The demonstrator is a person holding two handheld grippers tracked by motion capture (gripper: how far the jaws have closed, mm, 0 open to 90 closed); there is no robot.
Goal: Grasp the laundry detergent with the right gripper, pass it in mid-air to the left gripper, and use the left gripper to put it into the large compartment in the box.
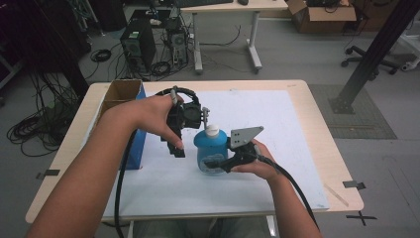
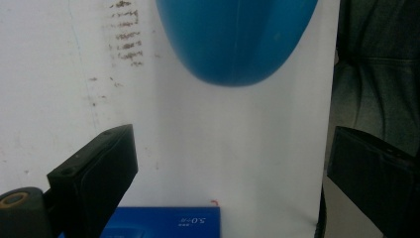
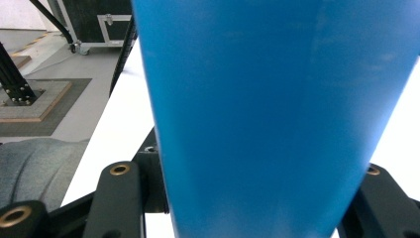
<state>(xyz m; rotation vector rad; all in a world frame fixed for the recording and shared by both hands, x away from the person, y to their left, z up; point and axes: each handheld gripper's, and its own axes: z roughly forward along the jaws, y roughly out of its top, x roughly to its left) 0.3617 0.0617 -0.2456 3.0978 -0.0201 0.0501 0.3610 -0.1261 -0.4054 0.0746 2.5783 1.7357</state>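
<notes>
While the right gripper (image 1: 218, 163) squeezes the blue bottle (image 1: 210, 148) mid-table on the white mat (image 1: 277, 148), the left gripper (image 1: 177, 148) hangs wide open and empty just left. Looks slick, rigid plastic, so I'd grab low on the body.
</notes>
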